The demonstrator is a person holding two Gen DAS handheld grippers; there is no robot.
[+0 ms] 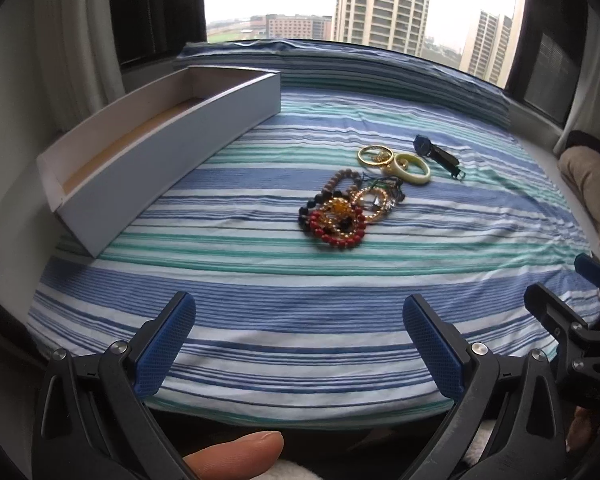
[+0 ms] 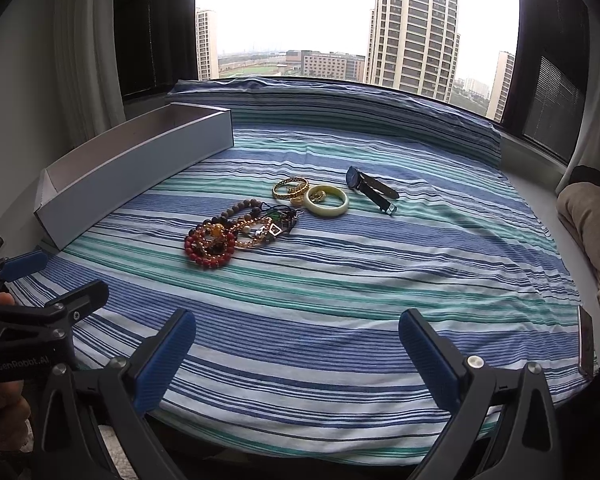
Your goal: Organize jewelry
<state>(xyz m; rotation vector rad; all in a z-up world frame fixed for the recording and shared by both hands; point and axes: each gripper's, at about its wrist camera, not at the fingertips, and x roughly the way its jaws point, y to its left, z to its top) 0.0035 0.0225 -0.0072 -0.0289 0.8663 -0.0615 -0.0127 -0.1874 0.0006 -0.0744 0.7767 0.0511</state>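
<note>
A heap of bead bracelets (image 1: 342,212) (image 2: 228,236) lies mid-cloth, with a red bead bracelet (image 1: 340,236) (image 2: 210,254) in front. Behind it are a gold bangle (image 1: 374,155) (image 2: 290,187), a pale jade bangle (image 1: 412,169) (image 2: 326,200) and a dark blue watch (image 1: 438,154) (image 2: 370,186). A long white open box (image 1: 172,144) (image 2: 136,176) stands at the left. My left gripper (image 1: 298,308) and right gripper (image 2: 298,322) are both open and empty, near the cloth's front edge, well short of the jewelry.
A blue, green and white striped cloth (image 1: 300,320) (image 2: 340,300) covers the window-seat surface. A beige cushion (image 1: 592,192) (image 2: 592,220) lies at the right edge. A window is behind. The right gripper shows at the right of the left wrist view (image 1: 572,320).
</note>
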